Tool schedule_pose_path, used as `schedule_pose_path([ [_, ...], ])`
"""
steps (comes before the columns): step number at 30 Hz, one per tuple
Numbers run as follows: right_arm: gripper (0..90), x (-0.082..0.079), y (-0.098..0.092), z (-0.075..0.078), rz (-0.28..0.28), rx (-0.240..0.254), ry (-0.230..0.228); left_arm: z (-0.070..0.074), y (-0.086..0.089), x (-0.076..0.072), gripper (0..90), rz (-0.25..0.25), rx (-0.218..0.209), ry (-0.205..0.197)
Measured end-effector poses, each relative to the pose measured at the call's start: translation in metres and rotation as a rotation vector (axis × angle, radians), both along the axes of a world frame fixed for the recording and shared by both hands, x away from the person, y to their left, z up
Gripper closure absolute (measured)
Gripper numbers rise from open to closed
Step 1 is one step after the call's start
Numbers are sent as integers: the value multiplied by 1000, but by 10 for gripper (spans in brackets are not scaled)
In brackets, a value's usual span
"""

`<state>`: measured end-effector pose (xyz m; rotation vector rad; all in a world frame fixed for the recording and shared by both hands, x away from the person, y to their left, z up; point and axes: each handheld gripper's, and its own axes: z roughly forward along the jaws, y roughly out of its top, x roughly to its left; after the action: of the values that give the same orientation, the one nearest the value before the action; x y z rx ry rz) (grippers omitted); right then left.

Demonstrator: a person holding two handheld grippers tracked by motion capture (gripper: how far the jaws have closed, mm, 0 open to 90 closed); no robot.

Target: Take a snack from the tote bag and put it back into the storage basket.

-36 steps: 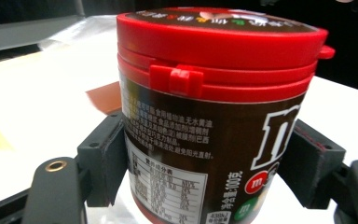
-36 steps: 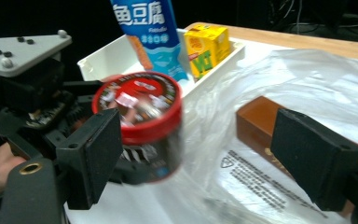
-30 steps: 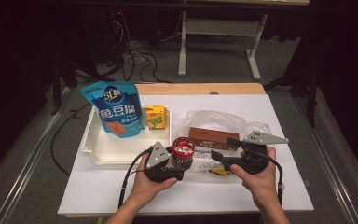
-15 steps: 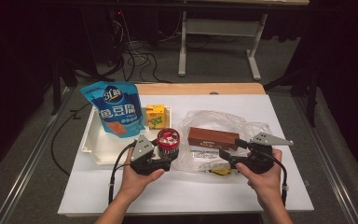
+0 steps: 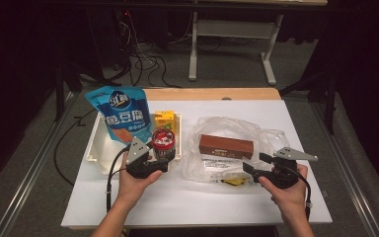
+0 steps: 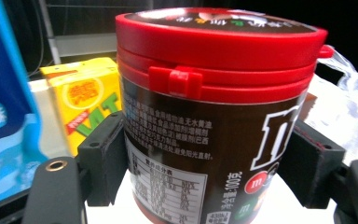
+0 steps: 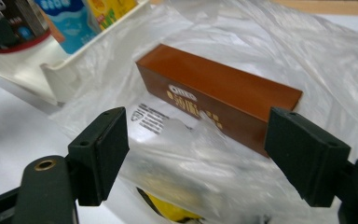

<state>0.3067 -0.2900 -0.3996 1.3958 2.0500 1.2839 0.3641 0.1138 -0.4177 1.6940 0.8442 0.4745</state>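
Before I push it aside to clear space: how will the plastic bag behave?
Likely floppy: the plastic bag lies crumpled and thin. It would probably drag the brown box resting on it. Its glossy film looks slippery, so it may slide or bunch up.

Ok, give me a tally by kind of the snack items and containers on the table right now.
Pouches: 1, blue pouch
Drink cartons: 1, yellow carton
Candy tubs: 1, red-lidded tub
Boxes: 1, brown box
Trays: 1, white tray
Plastic bags: 1, clear bag
Total: 6
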Motion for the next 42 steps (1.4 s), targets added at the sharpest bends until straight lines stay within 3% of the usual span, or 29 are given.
schedule_pose_path([
  [4,232,-3,-7,-6,-10,-11,13,-6,5,7,259,26,10,-6],
  [11,242,-14,-19,-17,-30,-18,26,-20,13,21,260,60,14,26],
  [17,254,-14,-24,-20,-46,-12,20,-31,14,35,259,101,25,62],
  [28,259,-13,-21,-22,-49,-12,29,-38,-4,60,259,16,62,116],
  [36,270,-12,-23,-24,-57,-11,34,-37,-10,79,258,9,54,189],
  [40,277,-11,-24,-25,-61,-8,39,-40,-13,87,258,-27,101,248],
  [42,280,-11,-25,-25,-67,-7,42,-40,-15,88,258,-23,132,232],
])
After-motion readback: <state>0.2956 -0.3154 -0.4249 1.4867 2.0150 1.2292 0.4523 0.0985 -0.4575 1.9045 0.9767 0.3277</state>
